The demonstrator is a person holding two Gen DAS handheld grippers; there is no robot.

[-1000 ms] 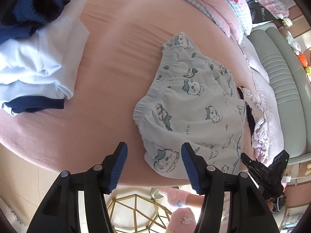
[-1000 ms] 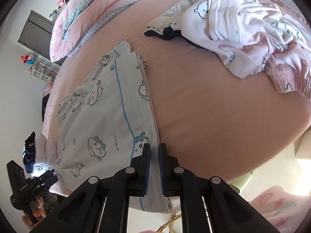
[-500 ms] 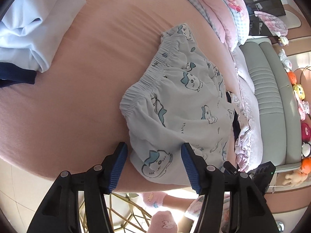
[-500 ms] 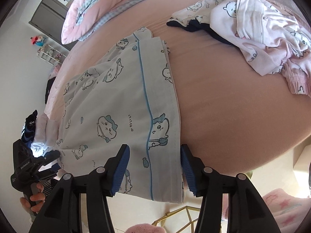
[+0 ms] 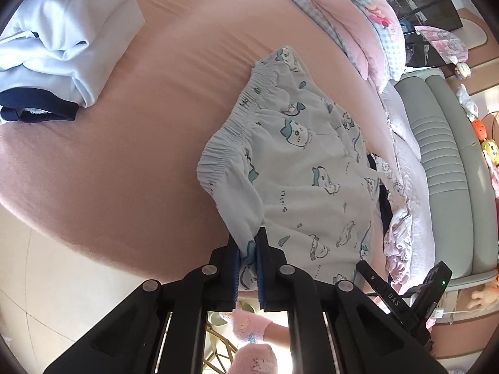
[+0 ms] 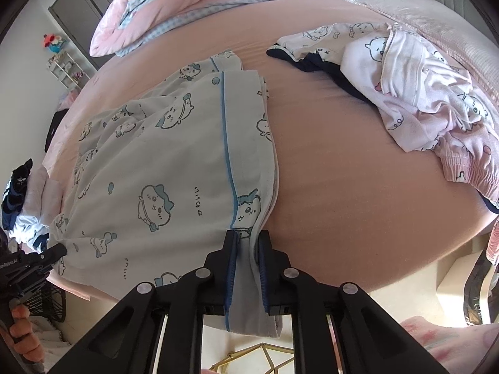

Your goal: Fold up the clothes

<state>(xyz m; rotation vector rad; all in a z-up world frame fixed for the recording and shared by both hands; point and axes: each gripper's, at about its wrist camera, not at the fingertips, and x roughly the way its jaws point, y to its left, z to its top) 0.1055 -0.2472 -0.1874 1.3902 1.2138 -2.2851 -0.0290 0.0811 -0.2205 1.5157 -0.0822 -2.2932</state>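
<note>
Hard to see much past the edges here: the pile of pale blue and navy clothes (image 5: 46,59) on the far left of the left wrist view is cut off by the lens rim, and in the right wrist view the left tongs (image 6: 46,254) only poke in at the lower left edge, with the hand (image 6: 21,336) holding them barely visible. The hem of the shorts hanging below the right tongs is partly hidden behind the fingers.

The printed pajama shorts (image 5: 305,187) lie flat on the pink bed (image 5: 109,162), near its front edge. The left tongs (image 5: 248,255) are squeezed down on the corner by the elastic waistband, fabric pinched right between the blue pads. The right tongs (image 6: 246,255) are clamped on the leg hem next to the blue piping, a flap of cloth dangling off the bed's edge below them. A heap of pink printed pajamas (image 6: 421,93) sits well apart on the right, and a pink checked quilt (image 6: 187,3) at the back.
</note>
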